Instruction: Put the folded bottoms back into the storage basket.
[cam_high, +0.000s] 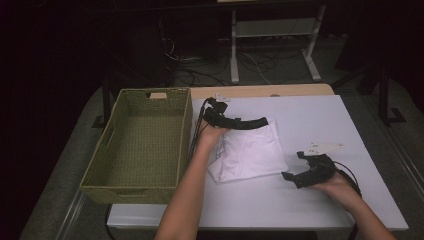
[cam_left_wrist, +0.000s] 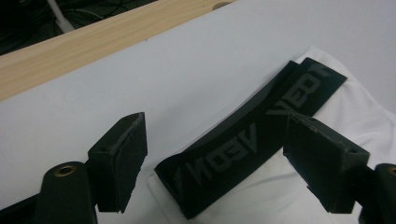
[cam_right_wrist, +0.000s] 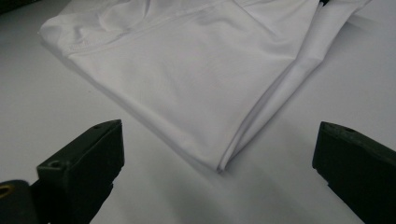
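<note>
A folded white garment lies on the white table, its black lettered waistband along the far edge. My left gripper is at the garment's far left corner. In the left gripper view, my left gripper is open, its jaws on either side of the waistband and not pressing on it. My right gripper rests on the table just right of the garment. It stands open, facing the garment's folded near corner, with nothing between its jaws.
A woven green basket with nothing in it stands at the table's left side, close to my left forearm. A wooden strip runs along the table's far edge. Beyond it are a desk frame and cables on the dark floor.
</note>
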